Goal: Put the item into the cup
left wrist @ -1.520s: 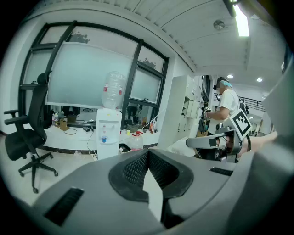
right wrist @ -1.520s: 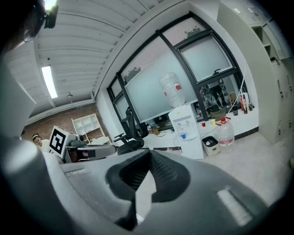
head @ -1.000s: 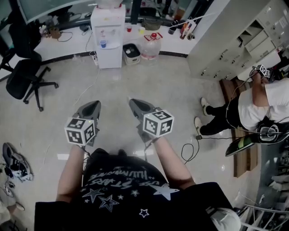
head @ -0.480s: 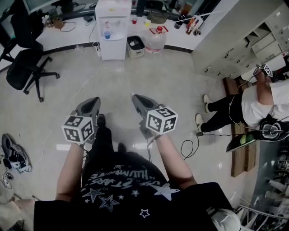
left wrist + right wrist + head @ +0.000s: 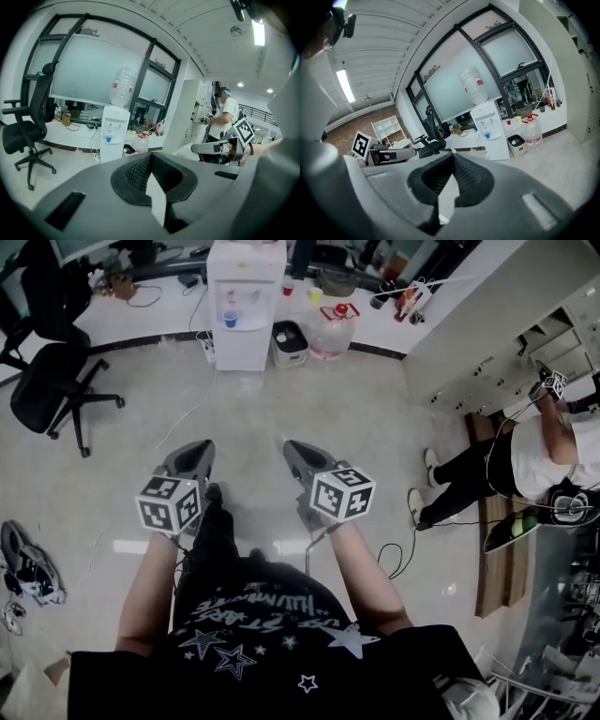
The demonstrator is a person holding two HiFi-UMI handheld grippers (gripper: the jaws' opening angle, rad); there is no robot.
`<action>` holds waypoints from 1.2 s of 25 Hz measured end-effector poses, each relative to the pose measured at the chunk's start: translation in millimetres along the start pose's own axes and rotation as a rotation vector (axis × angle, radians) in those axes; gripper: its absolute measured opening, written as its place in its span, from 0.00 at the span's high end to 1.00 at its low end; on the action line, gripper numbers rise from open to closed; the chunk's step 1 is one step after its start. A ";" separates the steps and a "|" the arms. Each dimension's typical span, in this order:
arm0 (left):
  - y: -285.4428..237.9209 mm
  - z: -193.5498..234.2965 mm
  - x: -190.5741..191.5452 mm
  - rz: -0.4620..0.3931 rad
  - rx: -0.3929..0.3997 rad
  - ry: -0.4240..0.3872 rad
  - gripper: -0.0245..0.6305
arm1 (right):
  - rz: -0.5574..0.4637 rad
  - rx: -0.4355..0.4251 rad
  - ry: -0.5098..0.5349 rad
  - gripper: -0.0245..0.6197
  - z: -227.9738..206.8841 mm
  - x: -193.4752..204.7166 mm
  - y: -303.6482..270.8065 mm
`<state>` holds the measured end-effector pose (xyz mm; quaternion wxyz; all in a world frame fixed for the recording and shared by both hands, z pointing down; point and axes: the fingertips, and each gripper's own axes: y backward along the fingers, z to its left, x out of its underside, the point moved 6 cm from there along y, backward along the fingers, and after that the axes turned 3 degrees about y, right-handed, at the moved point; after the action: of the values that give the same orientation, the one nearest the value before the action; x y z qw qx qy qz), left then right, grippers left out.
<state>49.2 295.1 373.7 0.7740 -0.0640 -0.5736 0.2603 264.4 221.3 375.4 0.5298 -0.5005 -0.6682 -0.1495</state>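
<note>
- Item and cup: neither shows in any view, so I cannot tell where they are, nor which way the item's long axis runs.
- Landmark: the white water dispenser [image 5: 246, 306], against the far wall straight ahead of me.
- My left gripper [image 5: 195, 448] and right gripper [image 5: 292, 446] are side by side over bare floor [image 5: 375, 427], well short of the dispenser. Both long axes point roughly toward it.
- Left gripper's jaws: ribbed pads pressed together in the left gripper view, nothing between them.
- Right gripper's jaws: likewise closed pad to pad in the right gripper view, empty.
- Writing: the marker cubes [image 5: 169, 504] carry black-and-white square codes. My black shirt [image 5: 253, 624] has stars and white lettering, upside down and not legible to me. The bottle [image 5: 123, 87] atop the dispenser has a red label, too small to read.
- Just right of the dispenser: a red-capped water jug [image 5: 334, 332]. Well left of it: a black office chair [image 5: 52, 381]. Far right of it: a person [image 5: 534, 460] in a white top.
</note>
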 end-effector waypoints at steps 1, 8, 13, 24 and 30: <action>-6.1 8.0 -3.7 0.003 0.003 0.002 0.95 | 0.004 0.004 -0.003 0.96 -3.2 -2.2 -9.0; -52.6 79.8 -45.2 0.029 0.023 0.017 0.95 | 0.027 0.048 -0.013 0.96 -23.9 -34.1 -89.7; -81.9 124.5 -78.3 0.050 0.051 0.004 0.95 | 0.025 0.074 -0.054 0.96 -34.3 -62.0 -140.8; -123.3 200.3 -117.7 0.057 0.111 0.045 0.95 | 0.047 0.124 -0.108 0.96 -49.2 -93.1 -219.9; -139.8 239.0 -135.5 0.043 0.157 0.048 0.95 | 0.049 0.158 -0.105 0.96 -60.4 -109.6 -258.6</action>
<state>-152.9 63.1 393.3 0.7845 -0.0219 -0.5311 0.3195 77.3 3.8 390.7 0.5353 -0.4806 -0.6923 -0.0570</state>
